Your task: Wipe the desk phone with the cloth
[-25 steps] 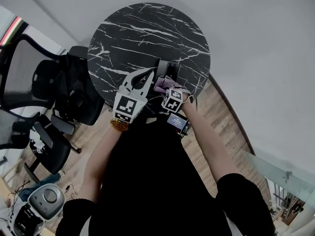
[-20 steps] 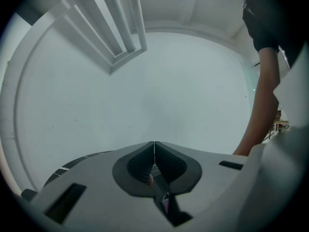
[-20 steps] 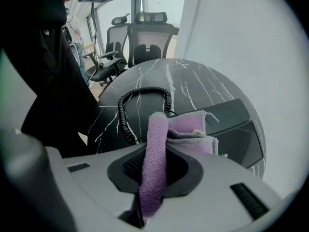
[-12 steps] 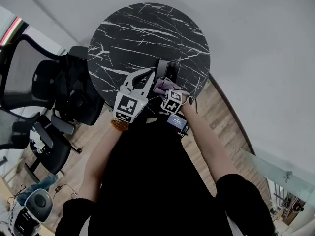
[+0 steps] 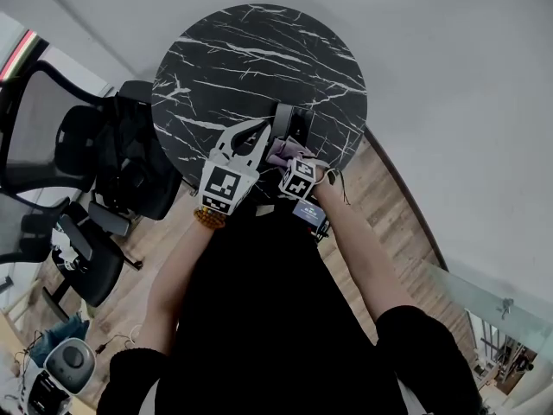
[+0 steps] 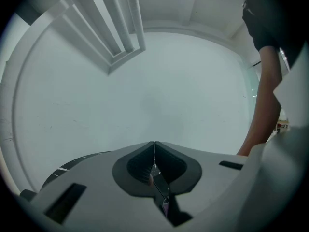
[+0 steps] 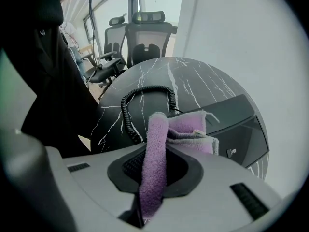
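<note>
Desk phone [image 5: 292, 124] partly covered by cloth [image 5: 278, 150] and right tool [image 5: 290, 161] at centre of the head view, its keys too small to tell, cloth's lower end lost between the jaws, near edge of the worktop [image 5: 251, 50] hidden behind the person's torso [image 5: 259, 301]

My head view looks steeply down from well above the desk [image 5: 259, 50], which fills the upper centre of the frame. The right gripper view sits low and very near, facing across that same desk top past the desk phone [image 7: 236, 124] towards the chairs [image 7: 145, 37] at top centre. The head view shows both too. The left gripper view faces a plain white surface [image 6: 169, 91] and catches only a desk sliver at lower left.
</note>
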Demonstrator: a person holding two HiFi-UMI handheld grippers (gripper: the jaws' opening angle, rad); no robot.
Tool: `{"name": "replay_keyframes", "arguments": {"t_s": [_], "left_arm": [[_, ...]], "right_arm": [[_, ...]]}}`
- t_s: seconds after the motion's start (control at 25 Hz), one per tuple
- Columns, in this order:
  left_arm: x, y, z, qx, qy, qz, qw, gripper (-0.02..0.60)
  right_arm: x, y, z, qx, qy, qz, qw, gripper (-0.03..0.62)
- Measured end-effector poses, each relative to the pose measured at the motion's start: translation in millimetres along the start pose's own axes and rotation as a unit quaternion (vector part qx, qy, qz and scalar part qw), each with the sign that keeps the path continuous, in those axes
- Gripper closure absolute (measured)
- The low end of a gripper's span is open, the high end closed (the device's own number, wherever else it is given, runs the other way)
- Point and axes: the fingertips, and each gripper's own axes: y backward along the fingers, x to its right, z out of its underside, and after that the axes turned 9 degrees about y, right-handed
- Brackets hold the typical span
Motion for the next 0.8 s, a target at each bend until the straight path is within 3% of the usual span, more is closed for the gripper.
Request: {"name": "replay_keyframes", "arguments": {"t_s": [0.4, 0.48, 0.6, 0.8], "left_arm": [[-0.9, 7.7, -1.7, 0.002, 0.0, -0.008, 1.0, 0.566], [-0.9, 8.1, -2.0, 0.002, -0.001, -0.009, 1.0, 0.566], [-1.5, 8.5, -1.4, 0.003, 0.002, -0.012, 0.9999, 0.565], [2.6, 9.5, 1.6, 0.002, 0.002, -0.011, 0.9999, 0.566]], "right_arm": [[-1.2, 2.5, -1.7, 0.004, -0.028, -0.012, 1.0, 0.533], [5.7, 7.7, -9.7, 0.04, -0.079, -0.017, 0.996, 0.533], [22.0, 24.9, -29.3, 0.121, -0.15, -0.018, 0.981, 0.533], [62.0, 65.6, -44.0, 0.196, -0.132, 0.027, 0.971, 0.533]]}}
